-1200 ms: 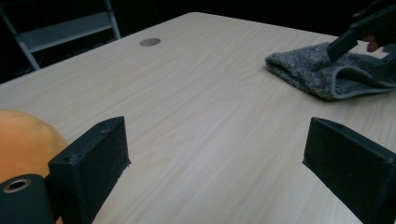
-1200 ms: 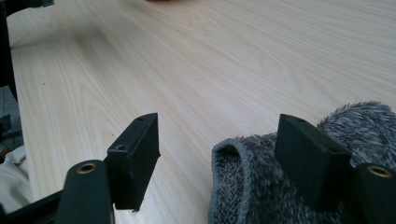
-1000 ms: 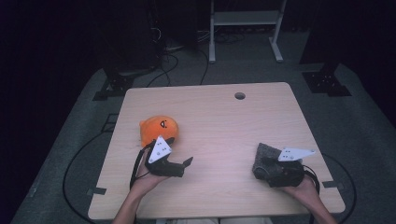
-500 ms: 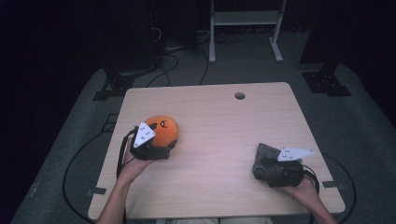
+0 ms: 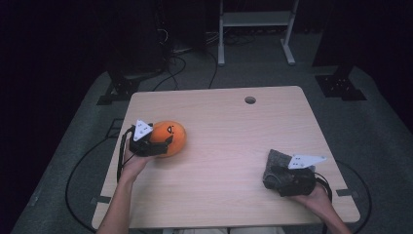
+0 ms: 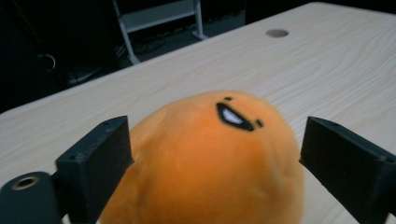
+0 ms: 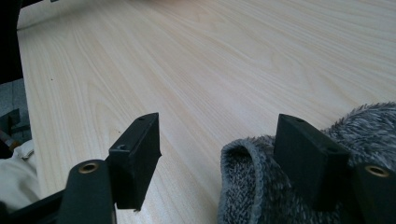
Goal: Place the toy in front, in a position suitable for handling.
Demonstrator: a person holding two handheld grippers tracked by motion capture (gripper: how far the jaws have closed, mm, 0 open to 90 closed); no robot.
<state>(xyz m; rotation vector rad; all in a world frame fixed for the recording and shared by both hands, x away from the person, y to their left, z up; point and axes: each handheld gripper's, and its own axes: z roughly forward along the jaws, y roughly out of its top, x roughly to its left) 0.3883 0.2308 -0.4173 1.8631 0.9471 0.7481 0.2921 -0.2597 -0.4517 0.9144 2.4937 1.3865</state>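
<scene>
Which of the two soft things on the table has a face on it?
The orange plush toy, between the open jaws of the left gripper. The grey knitted piece by the right gripper is plain and faceless.

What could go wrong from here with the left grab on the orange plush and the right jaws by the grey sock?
The left gripper stands open around the round orange plush; closing on its soft, domed body could squeeze it out forward. The right gripper is open with the grey sock bunched against one jaw, so closing may pinch only the cuff's edge.
</scene>
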